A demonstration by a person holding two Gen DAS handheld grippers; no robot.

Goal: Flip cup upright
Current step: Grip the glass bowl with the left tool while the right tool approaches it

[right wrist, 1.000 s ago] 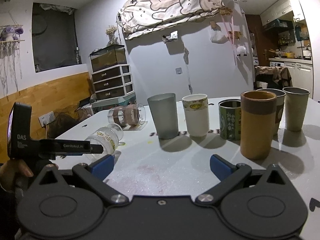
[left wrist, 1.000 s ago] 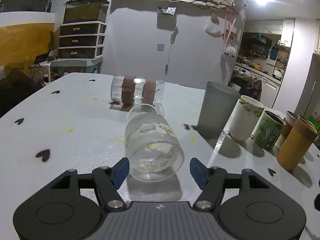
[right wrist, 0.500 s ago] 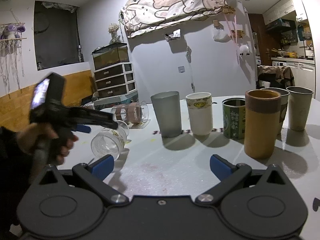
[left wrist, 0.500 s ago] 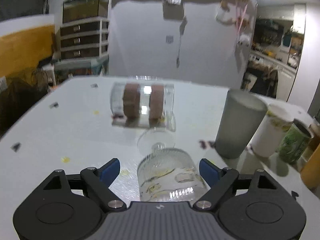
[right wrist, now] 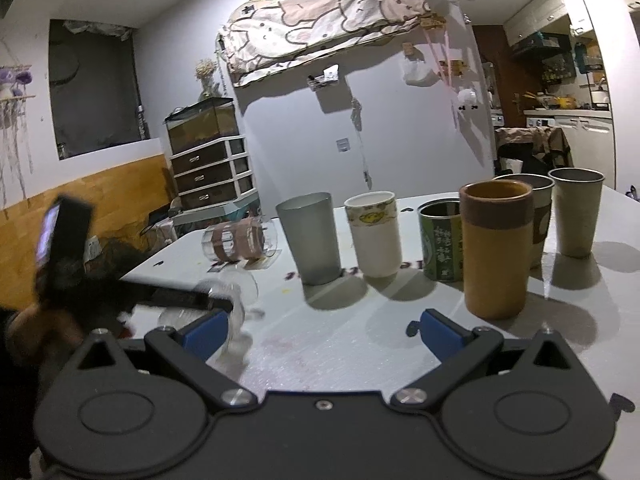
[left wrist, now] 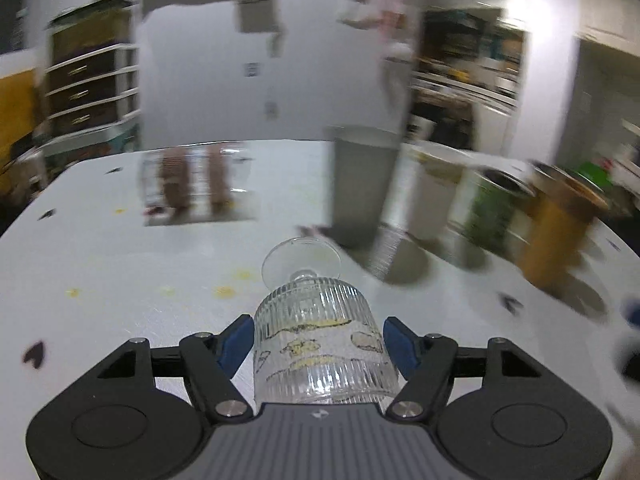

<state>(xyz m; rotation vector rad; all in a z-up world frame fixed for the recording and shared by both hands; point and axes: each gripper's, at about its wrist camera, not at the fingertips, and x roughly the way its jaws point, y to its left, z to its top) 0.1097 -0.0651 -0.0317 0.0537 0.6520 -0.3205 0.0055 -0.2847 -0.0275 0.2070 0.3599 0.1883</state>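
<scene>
A clear ribbed glass cup (left wrist: pixel 320 336) with a round foot lies between the blue pads of my left gripper (left wrist: pixel 318 340), foot pointing away from me. The pads sit tight against its sides, so the gripper is shut on it. The cup looks lifted off the white table (left wrist: pixel 120 280). In the right wrist view the same cup (right wrist: pixel 232 300) shows blurred at the left, under the left gripper's black body. My right gripper (right wrist: pixel 320 328) is open and empty, low over the table's near part.
A second clear glass with brown bands (right wrist: pixel 236 238) lies on its side at the back left. Several upright cups stand in a row: grey (right wrist: pixel 310 236), white (right wrist: pixel 376 236), green (right wrist: pixel 440 240), ochre (right wrist: pixel 496 248).
My left gripper has moved forward around the ribbed cup, closed on it and swung it to the right with fast motion. My right gripper has stayed put.
</scene>
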